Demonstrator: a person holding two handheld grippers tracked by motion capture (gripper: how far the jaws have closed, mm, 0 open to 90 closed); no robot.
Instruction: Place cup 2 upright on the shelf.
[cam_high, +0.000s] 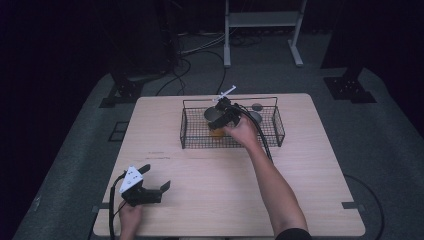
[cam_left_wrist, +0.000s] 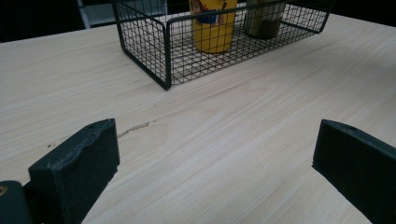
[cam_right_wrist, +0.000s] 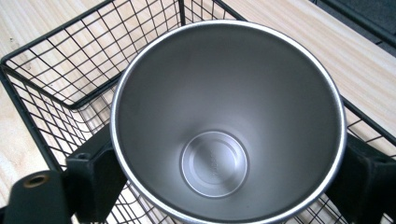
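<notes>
Listing contents of one pale wood-grain bench (cam_high: 210, 195), rectangular, seen from above on a dark grey floor.

Item 1: right claw (cam_high: 220, 114), black, reaching into the wire basket (cam_high: 277, 131) at the far middle of the bench. Its jaws are clenched on the outside of a steel cup (cam_right_wrist: 229, 121), one jaw on each side of the wall. The right gripper view looks straight down into the cup: round rolled rim, brushed grey inside, tapering to a flat disc base with a stamped ring. The high view gives the cup as a small grey shape at the claw, inside the left half of the basket, and does not show whether it rests on the mesh.

Item 2: wire basket, black, rectangular, square grid mesh, low walls.

Item 3: yellow cup (cam_left_wrist: 212, 25), glossy, with a printed picture near its top, upright in the basket. The left gripper view shows it plainly; the high view gives a patch of orange under the right claw.

Item 4: brownish container (cam_left_wrist: 264, 21), upright in the basket, to the right of the yellow cup in the left gripper view; detail unclear.

Item 5: left claw (cam_high: 152, 180), at the near left of the bench, released, its matte black jaws spread wide over bare wood, holding nothing.
</notes>
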